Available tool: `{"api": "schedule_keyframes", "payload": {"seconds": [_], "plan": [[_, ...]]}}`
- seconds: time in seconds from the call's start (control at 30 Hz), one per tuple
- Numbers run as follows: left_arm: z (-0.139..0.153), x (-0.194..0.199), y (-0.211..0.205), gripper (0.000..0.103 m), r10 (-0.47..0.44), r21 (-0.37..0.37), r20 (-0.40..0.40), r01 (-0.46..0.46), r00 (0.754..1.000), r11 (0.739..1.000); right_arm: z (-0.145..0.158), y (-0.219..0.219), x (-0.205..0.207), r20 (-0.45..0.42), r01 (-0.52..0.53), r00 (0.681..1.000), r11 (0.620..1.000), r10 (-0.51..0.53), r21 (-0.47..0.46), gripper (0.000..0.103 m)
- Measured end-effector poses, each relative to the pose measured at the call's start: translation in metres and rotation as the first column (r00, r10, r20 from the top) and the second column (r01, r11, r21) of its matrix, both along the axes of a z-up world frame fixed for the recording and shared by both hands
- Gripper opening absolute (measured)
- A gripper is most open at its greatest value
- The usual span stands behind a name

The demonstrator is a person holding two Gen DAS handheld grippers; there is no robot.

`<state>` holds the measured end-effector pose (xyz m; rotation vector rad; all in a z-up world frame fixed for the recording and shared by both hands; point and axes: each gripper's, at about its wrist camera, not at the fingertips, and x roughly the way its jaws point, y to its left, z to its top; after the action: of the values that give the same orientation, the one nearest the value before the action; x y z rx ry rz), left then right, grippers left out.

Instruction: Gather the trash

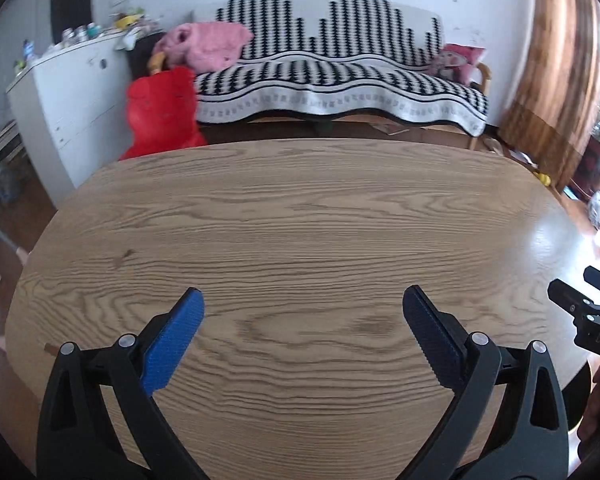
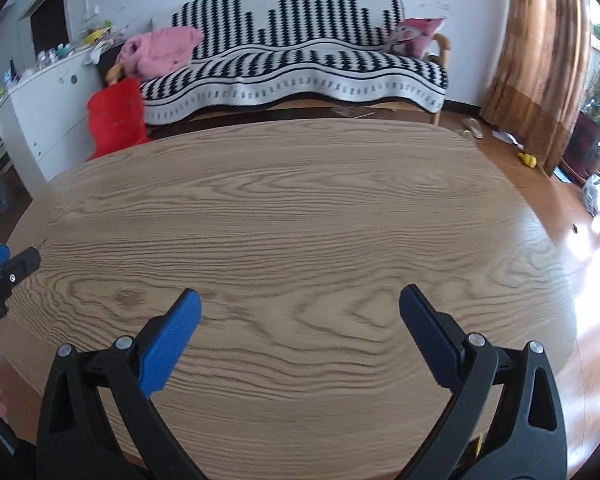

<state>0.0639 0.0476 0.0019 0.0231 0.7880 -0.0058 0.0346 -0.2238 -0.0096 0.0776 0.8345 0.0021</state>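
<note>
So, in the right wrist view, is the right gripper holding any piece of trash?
No: the right gripper stands wide open over the bare wooden table, with nothing between its blue pads.

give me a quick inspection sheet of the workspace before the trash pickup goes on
surface: oval wood-grain table, bare in both views, glare at its right edge.
job's things: nothing seen; no trash on the table, no bin in view.
clutter: small items on the floor by the curtain, including a yellow object.
grippers: left claw open and empty above the table; right claw open and empty, beside it.
cables: nothing seen.
surroundings: sofa under a black-and-white throw with pink clothing on it, red cushion, white cabinet with bottles on top.
</note>
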Motion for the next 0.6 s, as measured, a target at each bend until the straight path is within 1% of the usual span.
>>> {"api": "schedule_keyframes", "payload": {"seconds": [0.07,0.23,0.6], "plan": [[-0.001,0.000,0.011,0.096,0.015,-0.005,-0.005,-0.015,1.000,1.000,-0.004,0.012,0.008,-0.008,-0.009,1.000,1.000,0.009,-0.006,0.096],[-0.004,-0.002,0.024,0.096,0.036,-0.024,-0.017,-0.037,0.999,0.999,-0.012,0.020,0.012,-0.023,-0.015,1.000,1.000,0.015,-0.024,0.096],[-0.003,-0.007,0.011,0.096,0.023,-0.006,-0.012,-0.023,1.000,1.000,-0.014,0.011,0.009,-0.032,-0.010,0.999,1.000,0.009,-0.017,0.096]]}}
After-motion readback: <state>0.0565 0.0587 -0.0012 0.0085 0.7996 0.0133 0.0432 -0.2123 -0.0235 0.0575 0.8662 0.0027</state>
